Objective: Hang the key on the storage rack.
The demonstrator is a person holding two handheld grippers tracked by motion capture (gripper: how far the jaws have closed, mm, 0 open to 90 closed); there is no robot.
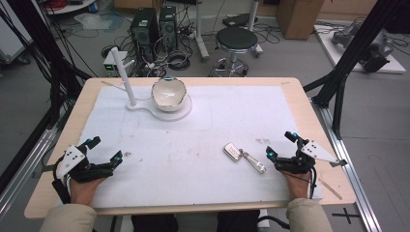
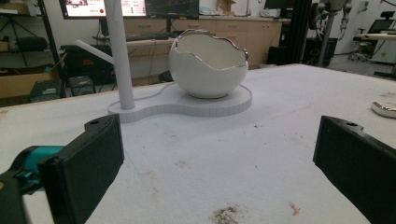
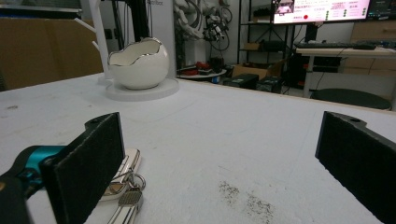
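The left claw (image 1: 103, 150) sits at the near left of the bench (image 1: 300, 101), low over the white mat (image 1: 227, 121). Its two black jaws are wide apart and hold nothing. A hand (image 1: 84, 189) holds it from behind. In the left gripper view, only bare mat with a few small dirty marks lies between the jaws.

Farther back, to the left of the middle, a white stand (image 1: 164, 112) lies flat on the mat. A tall white post (image 1: 124, 77) with a short side peg rises from its left end. A white bowl (image 1: 168, 93) shaped like a cracked egg, with a shiny jagged rim, sits on its round right end.

To the right of the middle, near the front, lies a silver key fob (image 1: 233, 152) with a key (image 1: 254, 162) on a ring. They lie flat on the mat and nothing touches them.

The right claw (image 1: 280, 145) is just to the right of the keys, near them but not touching. Its jaws are wide apart too, with nothing in them. In the right gripper view the key fob (image 3: 122, 173) lies just beside the left jaw, partly hidden behind it. Another hand (image 1: 299, 184) holds this claw.
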